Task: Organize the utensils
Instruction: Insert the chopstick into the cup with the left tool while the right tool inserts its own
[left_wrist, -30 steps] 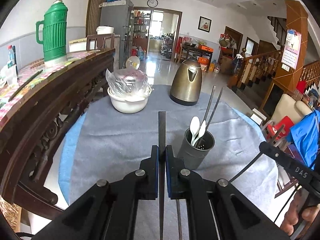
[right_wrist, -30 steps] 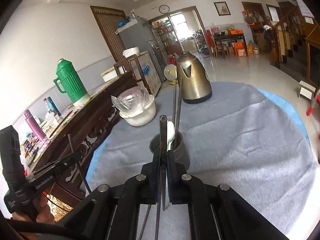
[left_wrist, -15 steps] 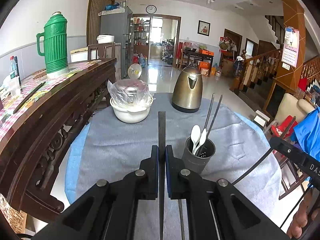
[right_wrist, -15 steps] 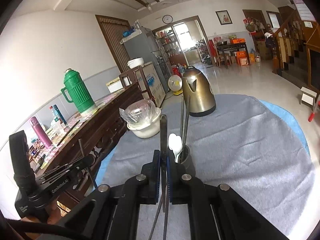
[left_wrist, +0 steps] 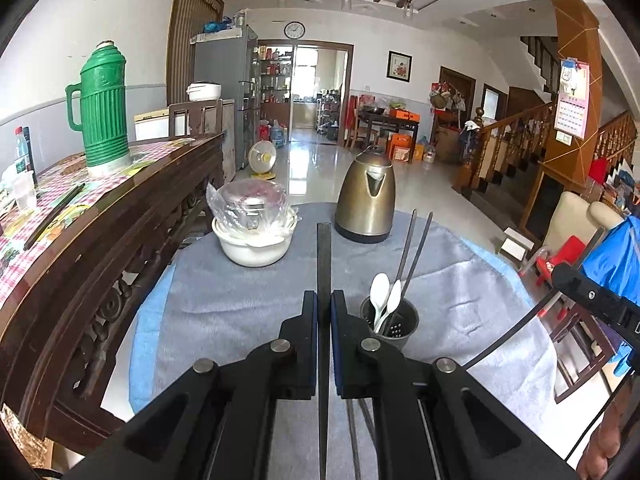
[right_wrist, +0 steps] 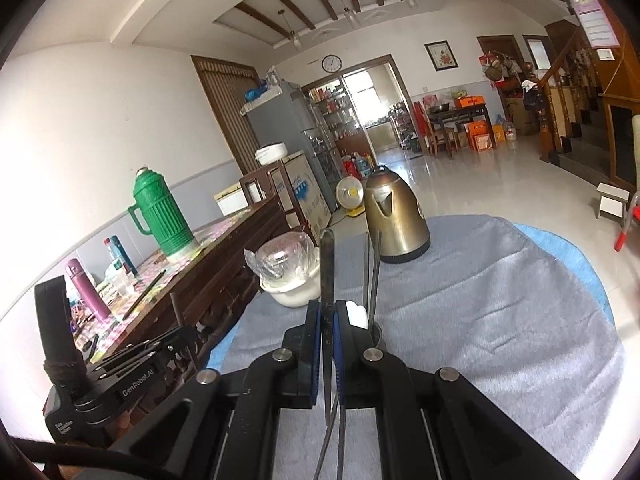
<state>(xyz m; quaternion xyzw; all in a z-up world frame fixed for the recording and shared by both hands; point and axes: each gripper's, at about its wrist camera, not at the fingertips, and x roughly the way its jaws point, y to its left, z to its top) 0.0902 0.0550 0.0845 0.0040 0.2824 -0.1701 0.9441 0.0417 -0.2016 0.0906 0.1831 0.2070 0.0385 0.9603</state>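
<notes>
Your left gripper (left_wrist: 324, 312) pinches a flat dark chopstick (left_wrist: 323, 252); your right gripper (right_wrist: 328, 316) pinches another dark chopstick (right_wrist: 326, 264), near the grey perforated holder (left_wrist: 390, 326) with white spoons (left_wrist: 380, 292).

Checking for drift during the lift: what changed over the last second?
Both hands rose: the table sits lower in both views, more ceiling shows. Left gripper and right gripper each stay clamped on a dark chopstick. Holder, kettle and bowl unmoved.
</notes>
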